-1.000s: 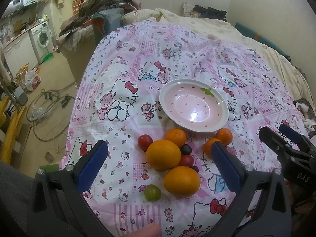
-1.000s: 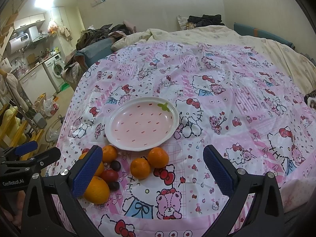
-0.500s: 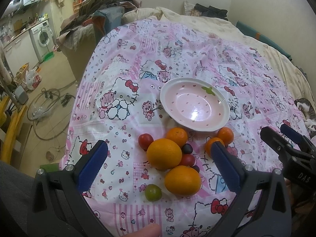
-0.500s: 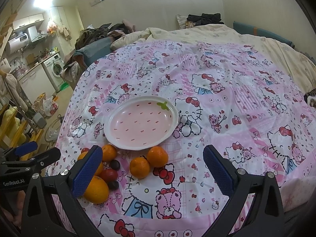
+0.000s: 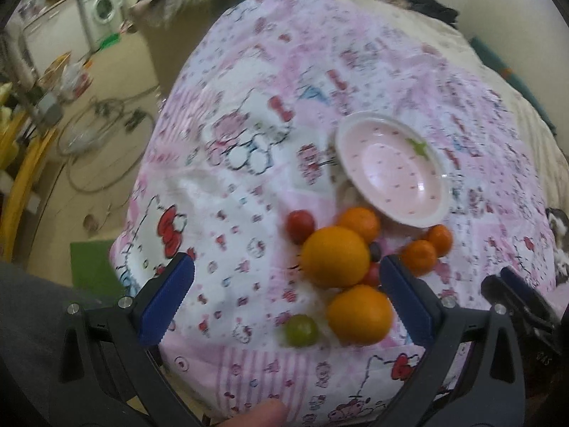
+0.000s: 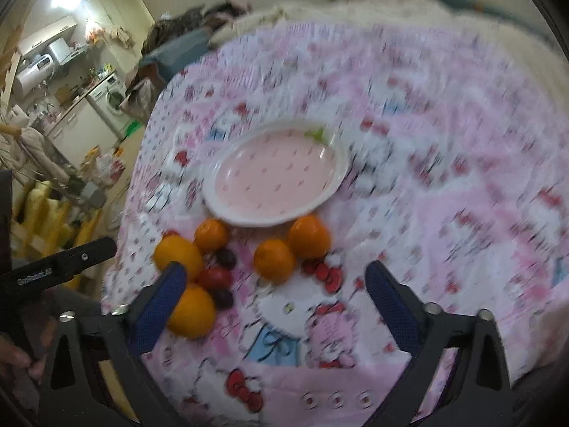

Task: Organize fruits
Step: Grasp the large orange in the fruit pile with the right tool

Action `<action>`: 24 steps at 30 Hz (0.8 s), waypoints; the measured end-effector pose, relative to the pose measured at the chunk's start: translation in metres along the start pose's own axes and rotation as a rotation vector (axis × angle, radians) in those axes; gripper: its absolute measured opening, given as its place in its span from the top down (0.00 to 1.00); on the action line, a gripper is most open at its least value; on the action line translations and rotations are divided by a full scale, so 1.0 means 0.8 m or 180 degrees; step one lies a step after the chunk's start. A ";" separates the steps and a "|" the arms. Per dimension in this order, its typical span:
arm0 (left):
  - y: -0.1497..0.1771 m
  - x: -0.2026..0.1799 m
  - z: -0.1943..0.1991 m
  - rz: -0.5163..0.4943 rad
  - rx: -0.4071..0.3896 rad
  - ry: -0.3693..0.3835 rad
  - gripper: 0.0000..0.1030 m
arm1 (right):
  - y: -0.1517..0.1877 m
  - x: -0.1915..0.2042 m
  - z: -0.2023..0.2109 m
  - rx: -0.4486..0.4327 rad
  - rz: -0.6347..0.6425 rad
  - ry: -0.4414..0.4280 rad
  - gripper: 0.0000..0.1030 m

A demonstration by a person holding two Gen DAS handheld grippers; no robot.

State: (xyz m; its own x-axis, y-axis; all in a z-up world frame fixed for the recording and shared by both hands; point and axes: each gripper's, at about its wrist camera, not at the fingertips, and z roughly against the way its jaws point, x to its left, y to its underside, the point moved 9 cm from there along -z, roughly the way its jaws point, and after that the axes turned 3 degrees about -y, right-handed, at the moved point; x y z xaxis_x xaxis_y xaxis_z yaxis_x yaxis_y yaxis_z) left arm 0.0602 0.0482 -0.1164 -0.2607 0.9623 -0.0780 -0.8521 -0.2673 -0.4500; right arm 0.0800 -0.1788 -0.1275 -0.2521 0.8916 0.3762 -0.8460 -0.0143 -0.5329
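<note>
Both views are pretty smeared, so the print on the pink bedspread (image 6: 444,185) is mush on the right wrist view and the kitchen clutter behind can't be made out. The right claw's near finger (image 6: 156,309) covers part of 2 oranges (image 6: 192,311). The left claw's finger (image 5: 409,302) hides most of a small red fruit (image 5: 371,274). The furry thing (image 5: 558,242) at the right edge is cut off.
</note>
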 end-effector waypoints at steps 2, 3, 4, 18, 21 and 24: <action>0.001 0.004 -0.001 0.0020 0.0033 -0.0025 0.00 | 0.012 0.003 -0.021 0.0351 -0.0164 -0.0256 0.25; 0.002 0.006 -0.002 0.0032 0.0058 -0.0033 0.00 | 0.017 0.004 -0.029 0.0456 -0.0211 -0.0305 0.26; 0.003 0.007 -0.003 0.0041 0.0085 -0.0042 0.00 | 0.021 0.007 -0.036 0.0549 -0.0248 -0.0374 0.26; -0.006 0.020 -0.010 0.0218 0.0180 -0.0071 0.00 | 0.083 0.080 -0.122 0.1439 -0.0664 -0.1000 0.30; -0.006 0.020 -0.011 0.0208 0.0191 -0.0064 0.00 | 0.082 0.084 -0.121 0.1422 -0.0664 -0.1023 0.37; -0.007 0.019 -0.011 0.0193 0.0185 -0.0067 0.00 | 0.080 0.082 -0.114 0.1423 -0.0694 -0.1060 0.41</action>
State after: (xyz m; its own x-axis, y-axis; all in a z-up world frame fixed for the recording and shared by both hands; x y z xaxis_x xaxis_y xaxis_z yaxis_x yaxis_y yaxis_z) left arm 0.0651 0.0645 -0.1226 -0.3217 0.9431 -0.0845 -0.8592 -0.3282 -0.3925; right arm 0.0520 -0.0795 -0.2062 -0.1228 0.7066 0.6969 -0.9923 -0.1004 -0.0731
